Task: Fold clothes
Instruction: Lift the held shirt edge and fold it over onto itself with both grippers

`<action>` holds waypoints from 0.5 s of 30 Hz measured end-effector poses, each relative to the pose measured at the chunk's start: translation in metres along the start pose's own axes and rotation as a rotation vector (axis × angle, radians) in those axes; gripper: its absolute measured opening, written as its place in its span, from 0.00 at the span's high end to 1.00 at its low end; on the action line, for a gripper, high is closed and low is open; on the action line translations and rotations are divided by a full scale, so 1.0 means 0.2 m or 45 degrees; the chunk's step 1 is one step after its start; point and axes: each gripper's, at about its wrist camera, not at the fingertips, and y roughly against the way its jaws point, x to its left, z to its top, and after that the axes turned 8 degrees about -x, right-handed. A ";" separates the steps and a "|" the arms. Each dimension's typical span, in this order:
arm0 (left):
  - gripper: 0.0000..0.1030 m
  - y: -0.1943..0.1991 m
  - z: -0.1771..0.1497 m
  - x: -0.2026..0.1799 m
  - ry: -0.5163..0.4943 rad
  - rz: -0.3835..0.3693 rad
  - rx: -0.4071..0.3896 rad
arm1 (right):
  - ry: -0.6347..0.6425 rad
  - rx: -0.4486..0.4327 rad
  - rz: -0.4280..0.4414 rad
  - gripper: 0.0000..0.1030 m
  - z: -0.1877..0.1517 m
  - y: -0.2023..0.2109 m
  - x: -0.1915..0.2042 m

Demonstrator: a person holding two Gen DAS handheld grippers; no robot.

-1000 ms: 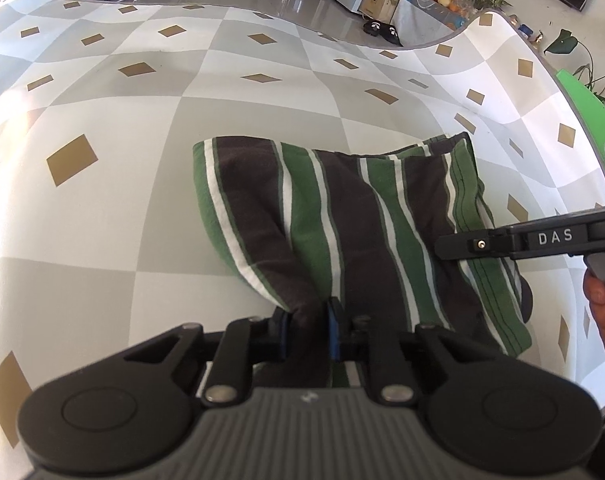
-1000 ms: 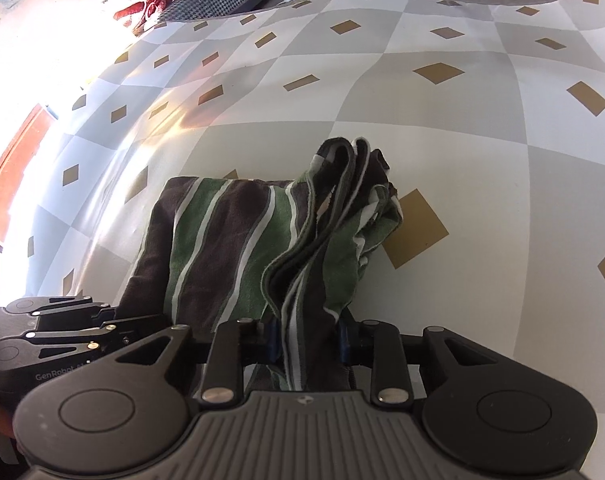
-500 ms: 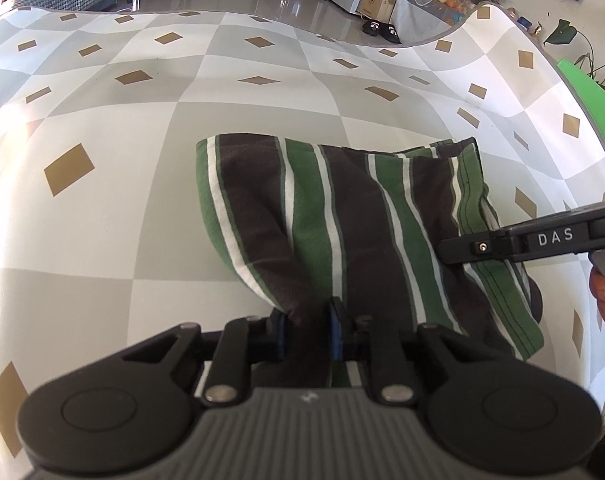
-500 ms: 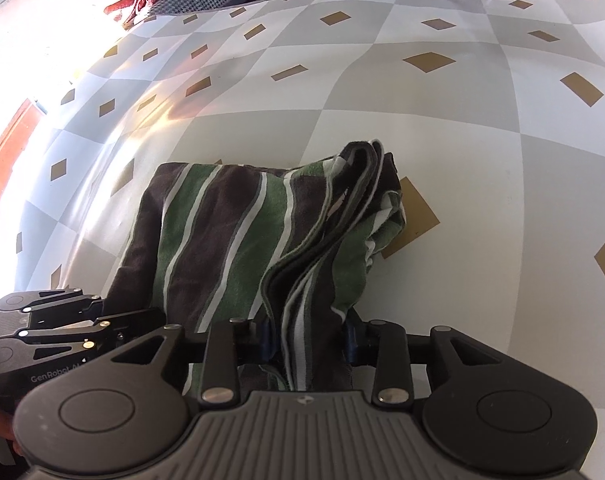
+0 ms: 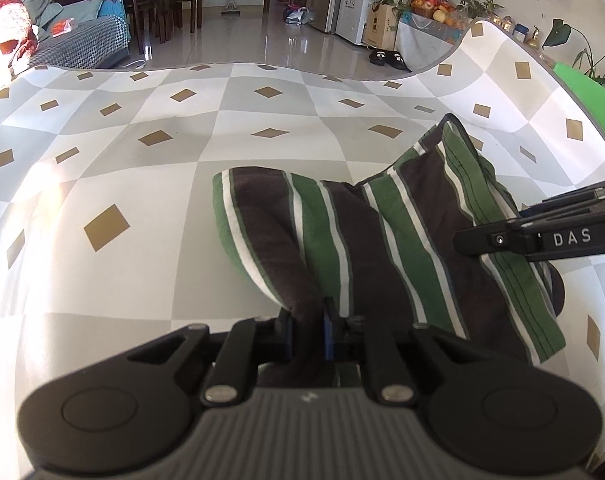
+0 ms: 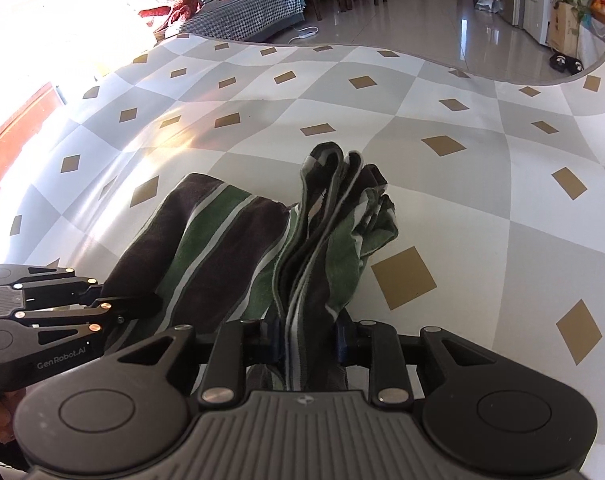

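1. The surface (image 5: 150,184) is wide, covered in a glossy cloth of white and grey checks with small gold-brown diamonds; its far edge curves against a shiny tiled floor (image 5: 262,44).
2. A folded garment of dark brown, green and white striped fabric (image 5: 402,248) sits toward the near side of the surface. Its far part rests on the checked cloth, while its near edge is pulled up toward both cameras; in the left wrist view its right far corner stands up in a peak.
3. The left claw (image 5: 307,334) is pinched nearly closed on a thin fold at the garment's near left corner, the blue pads pressing the cloth from both sides; its jaws have just been closing further on that fold.
4. The right claw (image 6: 307,338) grips a thicker bunch of stacked layers at the garment's right edge, so its jaws stand a little wider apart, with cloth filling the gap; they too have just been closing.
5. Each claw shows from the side in the other's view, just beside the garment: the right one (image 5: 542,236) and the left one (image 6: 54,312).
6. Black slippers (image 5: 386,58) lie on the floor beyond the surface.
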 end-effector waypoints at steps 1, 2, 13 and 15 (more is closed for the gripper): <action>0.89 0.02 0.00 0.00 -0.003 0.008 -0.011 | -0.003 -0.010 0.002 0.77 0.00 0.02 0.01; 0.89 0.05 0.00 0.00 -0.013 0.018 -0.026 | 0.009 -0.023 -0.002 0.77 0.00 0.04 0.02; 0.89 0.18 -0.04 -0.01 0.001 0.092 -0.061 | 0.088 -0.095 -0.016 0.77 -0.07 0.16 0.16; 0.89 0.20 -0.06 -0.01 0.015 0.103 -0.063 | 0.106 -0.098 -0.020 0.77 -0.09 0.18 0.19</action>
